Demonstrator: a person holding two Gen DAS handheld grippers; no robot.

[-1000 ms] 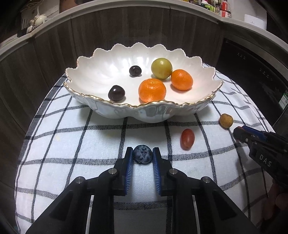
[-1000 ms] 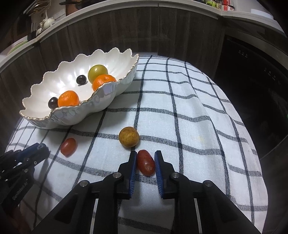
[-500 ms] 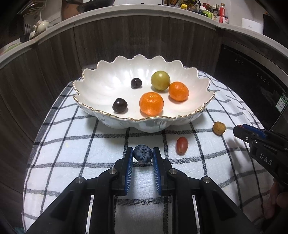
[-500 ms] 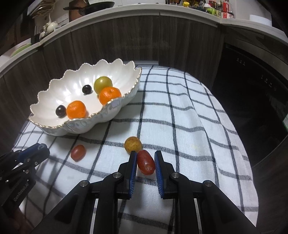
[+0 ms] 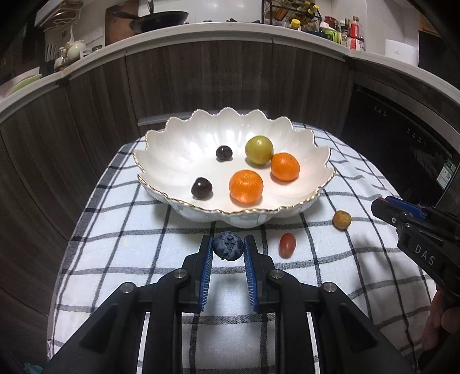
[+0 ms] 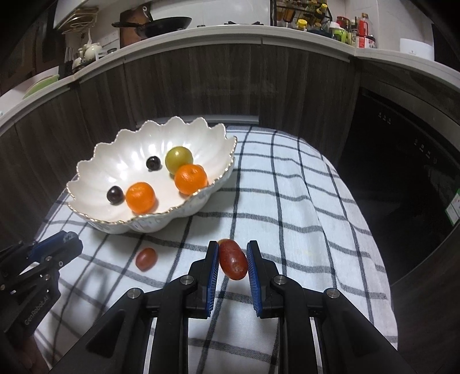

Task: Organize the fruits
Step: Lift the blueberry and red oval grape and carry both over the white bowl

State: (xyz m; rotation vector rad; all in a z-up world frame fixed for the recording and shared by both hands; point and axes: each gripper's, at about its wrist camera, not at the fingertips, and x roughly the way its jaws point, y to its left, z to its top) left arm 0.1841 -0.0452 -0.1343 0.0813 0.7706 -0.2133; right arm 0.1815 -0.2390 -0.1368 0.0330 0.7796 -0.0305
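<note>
blueberry between left fingers, red grape between right fingers

"DAS" stands on the right tool; "GenRobot.AI" on the left tool.

- A home kitchen, judging by the curved pale countertop running across the top of the frame above dark wood-grain cabinet fronts.
- A black frying pan sits on the counter at upper left, near white teapots and crockery.
- Bottles and jars of condiments crowd the upper right, beside a black wire spice rack.
- A dark built-in appliance with a glass front fills the right side.
- A white cloth with black checks carries a white scalloped gold-rimmed bowl of fruit.
</note>
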